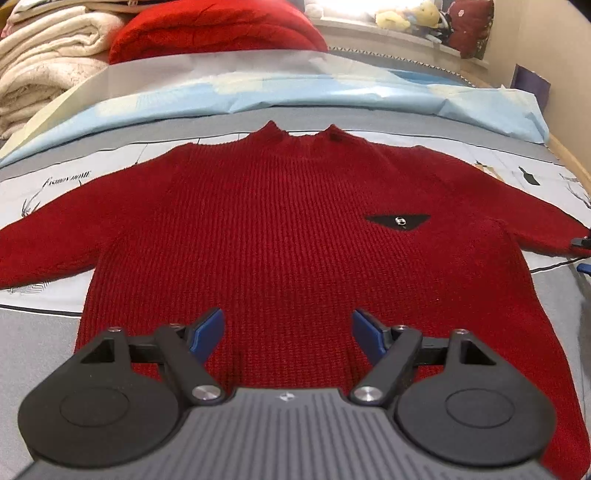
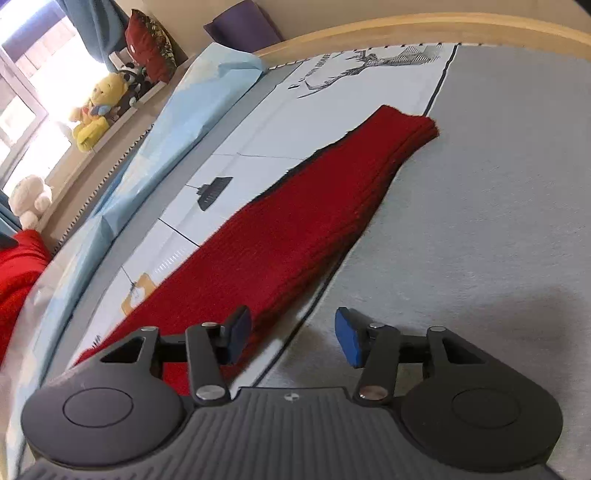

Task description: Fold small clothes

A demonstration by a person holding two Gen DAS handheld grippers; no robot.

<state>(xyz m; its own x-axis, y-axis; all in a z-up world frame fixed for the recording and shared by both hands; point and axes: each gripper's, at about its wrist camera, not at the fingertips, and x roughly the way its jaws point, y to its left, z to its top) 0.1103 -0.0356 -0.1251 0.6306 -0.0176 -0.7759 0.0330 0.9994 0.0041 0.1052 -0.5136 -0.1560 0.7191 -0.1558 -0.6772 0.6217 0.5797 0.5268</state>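
A small red knit sweater (image 1: 288, 236) lies flat and face up on the bed, collar at the far side, both sleeves spread out. A black triangular patch (image 1: 398, 221) sits on its chest. My left gripper (image 1: 288, 334) is open and empty, hovering above the sweater's lower middle near the hem. My right gripper (image 2: 291, 338) is open and empty over the near edge of the sweater's right sleeve (image 2: 295, 229), which stretches away to its cuff (image 2: 413, 125). One finger is over the sleeve, the other over the grey bedding. The right gripper's tips show at the left wrist view's right edge (image 1: 583, 254).
The grey and white printed bedsheet (image 1: 44, 332) covers the bed, with a light blue sheet (image 1: 295, 92) behind. A red blanket (image 1: 214, 33) and folded cream blankets (image 1: 40, 66) lie at the far left. Plush toys (image 2: 96, 107) sit on a window ledge. A wooden bed frame (image 2: 443, 26) borders the far edge.
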